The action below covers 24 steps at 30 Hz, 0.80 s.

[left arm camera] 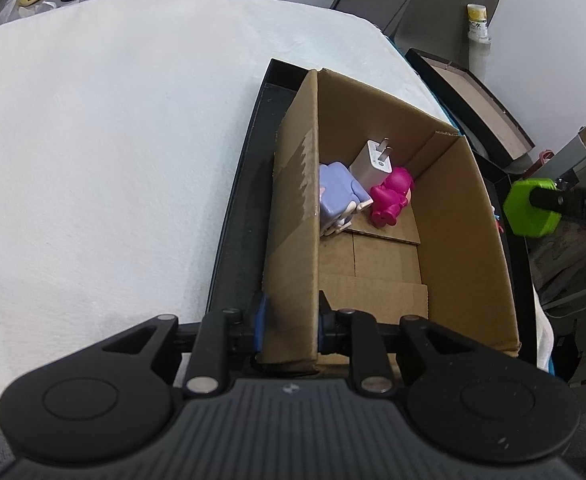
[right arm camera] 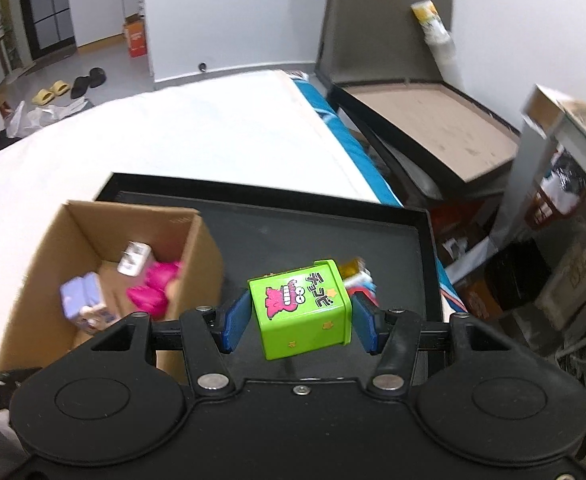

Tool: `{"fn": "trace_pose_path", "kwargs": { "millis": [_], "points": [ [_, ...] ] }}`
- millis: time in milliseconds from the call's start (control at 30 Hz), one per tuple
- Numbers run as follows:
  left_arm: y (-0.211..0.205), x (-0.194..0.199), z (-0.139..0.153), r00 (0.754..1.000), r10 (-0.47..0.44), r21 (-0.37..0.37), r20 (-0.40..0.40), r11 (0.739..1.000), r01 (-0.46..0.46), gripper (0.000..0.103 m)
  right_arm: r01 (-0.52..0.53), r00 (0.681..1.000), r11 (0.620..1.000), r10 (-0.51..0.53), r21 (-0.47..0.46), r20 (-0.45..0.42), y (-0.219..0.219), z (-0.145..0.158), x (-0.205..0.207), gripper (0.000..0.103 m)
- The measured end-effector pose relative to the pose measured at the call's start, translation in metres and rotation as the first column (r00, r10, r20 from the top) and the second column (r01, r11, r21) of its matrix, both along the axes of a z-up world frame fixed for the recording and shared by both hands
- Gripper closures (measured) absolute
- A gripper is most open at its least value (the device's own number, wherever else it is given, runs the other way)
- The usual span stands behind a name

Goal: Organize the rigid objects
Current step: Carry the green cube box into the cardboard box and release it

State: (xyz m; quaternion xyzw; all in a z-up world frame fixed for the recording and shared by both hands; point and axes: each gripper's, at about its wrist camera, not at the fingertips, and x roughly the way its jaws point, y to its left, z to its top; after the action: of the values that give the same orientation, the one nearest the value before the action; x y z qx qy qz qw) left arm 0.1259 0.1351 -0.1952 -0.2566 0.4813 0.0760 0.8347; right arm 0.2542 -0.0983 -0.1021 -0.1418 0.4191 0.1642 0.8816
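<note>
While the left claw pinches the cardboard box wall, the tray lies bare.

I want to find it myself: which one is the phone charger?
Find the open cardboard box on the black tray. At its far end lie three things; the white charger plug is the only white block, two metal prongs up, behind the lilac figure and magenta figure.

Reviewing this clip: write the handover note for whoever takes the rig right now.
Left gripper: shut on the cardboard box wall, steadying it.
Right gripper: shut on the green tin, held above the black tray.
Done: white charger, purple toy and pink toy are in the box.
Left: drop the tin in; small items remain on the tray behind it.
</note>
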Motion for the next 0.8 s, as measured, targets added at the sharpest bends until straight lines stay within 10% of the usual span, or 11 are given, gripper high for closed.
{"fn": "trace_pose_path", "kwargs": {
  "millis": [800],
  "points": [
    [0.008, -0.005, -0.004, 0.999, -0.020, -0.056, 0.032, 0.998, 0.022, 0.078, -0.140, 0.990, 0.989, 0.139, -0.046, -0.019, 0.100, 0.012, -0.031, 0.050]
  ]
}}
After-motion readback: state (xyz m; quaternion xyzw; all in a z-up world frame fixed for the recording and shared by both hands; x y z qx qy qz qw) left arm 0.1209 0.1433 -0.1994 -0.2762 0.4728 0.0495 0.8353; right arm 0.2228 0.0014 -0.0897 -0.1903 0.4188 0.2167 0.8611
